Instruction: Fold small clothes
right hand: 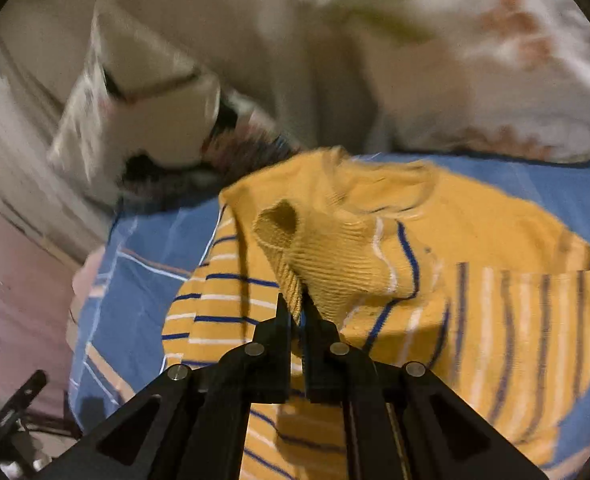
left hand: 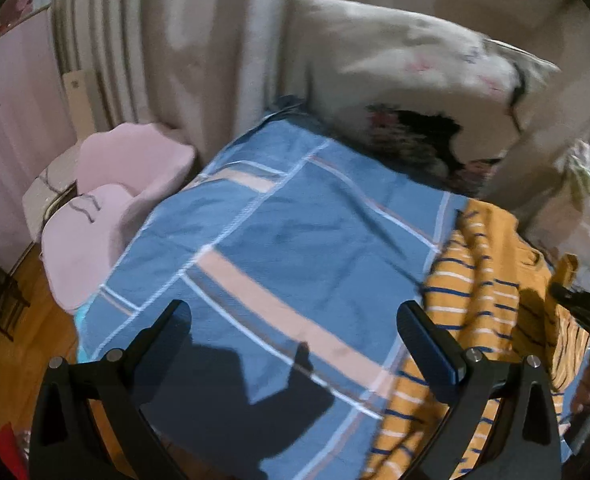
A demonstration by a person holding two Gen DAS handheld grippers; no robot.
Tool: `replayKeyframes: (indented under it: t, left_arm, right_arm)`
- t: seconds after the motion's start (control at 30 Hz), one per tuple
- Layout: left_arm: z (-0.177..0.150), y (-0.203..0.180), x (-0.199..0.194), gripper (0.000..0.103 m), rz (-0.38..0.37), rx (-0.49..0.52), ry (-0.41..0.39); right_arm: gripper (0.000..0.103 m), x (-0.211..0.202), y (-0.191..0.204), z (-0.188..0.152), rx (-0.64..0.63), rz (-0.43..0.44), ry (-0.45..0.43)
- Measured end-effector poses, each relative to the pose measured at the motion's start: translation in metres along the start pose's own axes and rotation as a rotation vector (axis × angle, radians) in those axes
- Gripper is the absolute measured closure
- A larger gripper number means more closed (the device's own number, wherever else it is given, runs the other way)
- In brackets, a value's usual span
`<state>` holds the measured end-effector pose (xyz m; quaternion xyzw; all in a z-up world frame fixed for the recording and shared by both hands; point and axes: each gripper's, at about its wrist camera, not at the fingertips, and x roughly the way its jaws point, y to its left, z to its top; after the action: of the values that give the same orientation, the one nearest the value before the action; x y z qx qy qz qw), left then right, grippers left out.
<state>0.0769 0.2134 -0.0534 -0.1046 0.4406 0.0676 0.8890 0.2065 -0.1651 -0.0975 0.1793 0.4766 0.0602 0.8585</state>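
Barely started imo: my right gripper (right hand: pixel 299 304) is pinching the cuff of the yellow striped sweater (right hand: pixel 475 264), sleeve lifted over its body near the bed's (left hand: pixel 295 216) right edge, left gripper (left hand: pixel 295 336) spread & empty, rest still unfolded.

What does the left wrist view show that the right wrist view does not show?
Only the left wrist view shows the open left gripper over bare blue plaid sheet, and a pink cushion beside the bed. Only the right wrist view shows the right gripper shut on the ribbed cuff of the yellow striped sweater. Both show sweater, sheet and the pillow.
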Motion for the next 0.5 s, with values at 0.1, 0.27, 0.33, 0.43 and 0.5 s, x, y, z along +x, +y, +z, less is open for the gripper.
replayKeyframes:
  t: [0.1,0.27,0.33,0.43,0.5]
  left_arm:
    - [0.002,0.018,0.008,0.0,0.018,-0.014,0.018]
    - [0.006,0.036,0.018,0.0,0.032,-0.031,0.038]
    - [0.008,0.04,0.024,0.0,0.031,-0.041,0.045]
    - [0.013,0.043,0.031,0.0,0.02,-0.054,0.052]
    - [0.016,0.043,0.035,0.0,0.012,-0.055,0.051]
  right_arm:
    - [0.097,0.047,0.016,-0.003,-0.033,0.003,0.081]
    - [0.079,0.076,0.028,-0.003,-0.022,0.0,0.142]
    - [0.069,0.058,0.034,-0.002,-0.01,0.013,0.103]
    - [0.059,0.02,0.052,-0.012,-0.044,0.026,0.076]
    - [0.059,-0.003,0.064,-0.033,-0.074,0.113,0.131]
